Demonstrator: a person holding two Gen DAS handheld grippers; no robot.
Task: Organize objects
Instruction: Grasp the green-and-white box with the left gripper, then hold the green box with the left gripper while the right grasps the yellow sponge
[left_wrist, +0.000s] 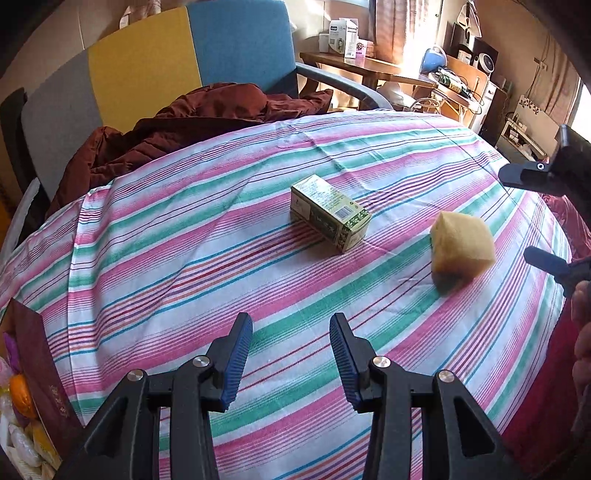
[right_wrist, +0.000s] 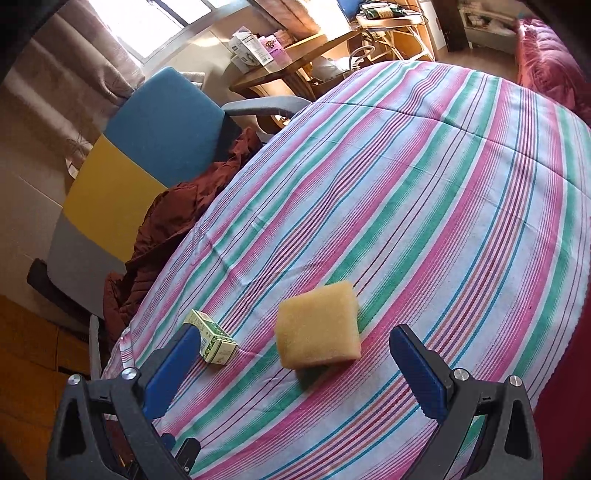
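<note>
Both wrist views look steeply down, sharing the striped cloth (left_wrist: 184, 240).

A green printed box (left_wrist: 330, 213) lies on its side mid-cloth; right of it, apart, lies a yellow sponge block (left_wrist: 461, 247).

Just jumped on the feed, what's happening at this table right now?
A person holds a gripper in each hand over a striped tablecloth. Both are empty. The right gripper stands wide open just short of the yellow sponge, which looks like its next pick. The left gripper, jaws slightly apart, points toward the green box, well short of it. Sponge and box lie apart on the cloth, neither touched.
</note>
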